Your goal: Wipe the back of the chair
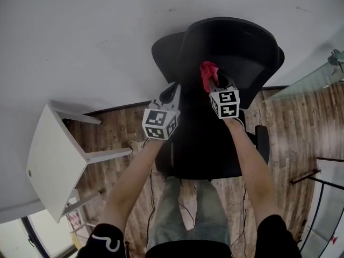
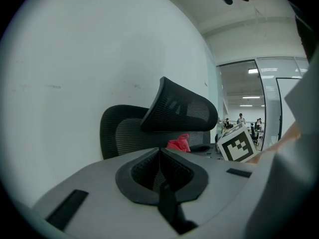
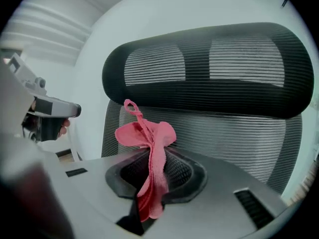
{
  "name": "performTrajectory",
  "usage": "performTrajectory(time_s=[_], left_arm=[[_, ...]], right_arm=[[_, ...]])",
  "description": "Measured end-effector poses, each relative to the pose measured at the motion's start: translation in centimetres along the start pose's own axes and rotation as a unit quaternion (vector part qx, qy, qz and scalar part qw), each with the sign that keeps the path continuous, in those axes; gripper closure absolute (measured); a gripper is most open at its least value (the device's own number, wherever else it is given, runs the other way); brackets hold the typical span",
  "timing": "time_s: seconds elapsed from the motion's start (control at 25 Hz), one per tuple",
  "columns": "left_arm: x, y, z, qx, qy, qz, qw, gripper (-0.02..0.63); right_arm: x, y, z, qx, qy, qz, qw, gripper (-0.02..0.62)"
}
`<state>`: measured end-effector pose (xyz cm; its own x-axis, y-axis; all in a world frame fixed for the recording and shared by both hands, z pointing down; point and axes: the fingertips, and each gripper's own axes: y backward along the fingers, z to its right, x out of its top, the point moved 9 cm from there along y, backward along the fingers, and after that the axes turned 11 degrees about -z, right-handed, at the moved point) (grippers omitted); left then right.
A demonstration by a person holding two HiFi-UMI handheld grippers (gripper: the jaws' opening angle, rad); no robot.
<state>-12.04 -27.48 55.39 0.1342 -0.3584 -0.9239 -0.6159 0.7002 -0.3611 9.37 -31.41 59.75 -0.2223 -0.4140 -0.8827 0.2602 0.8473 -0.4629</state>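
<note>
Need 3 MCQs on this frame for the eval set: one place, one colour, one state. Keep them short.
1. In the head view, where does the white table stand relative to the chair?
A) to its left B) to its right C) on its seat

2. What colour is the cloth?
A) blue B) pinkish red C) white

3. The left gripper is:
A) wide open B) shut on the cloth C) shut, empty

Key:
1 A: the table is at the picture's left and the chair is at centre.
2 B: the colour shows plainly where the cloth is clamped in the right gripper.
3 C: its own view shows the jaws meeting with nothing between them.
</note>
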Motion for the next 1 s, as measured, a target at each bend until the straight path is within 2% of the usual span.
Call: performTrajectory(time_s=[0.72, 1.0], left_arm=[[2.5, -6.3, 8.1, -0.03, -0.042, -0.007, 0.9986, 0.586], [3.0, -8.4, 10.7, -0.048, -0.052, -0.015, 0.9974, 0.586]], right_arm=[[-3.5, 5.2, 11.8, -0.043, -0.019, 0.002, 0.999, 0.512], [-4.8, 7.2, 16.0, -0.063, -0.043, -0.001, 0.997, 0.512]])
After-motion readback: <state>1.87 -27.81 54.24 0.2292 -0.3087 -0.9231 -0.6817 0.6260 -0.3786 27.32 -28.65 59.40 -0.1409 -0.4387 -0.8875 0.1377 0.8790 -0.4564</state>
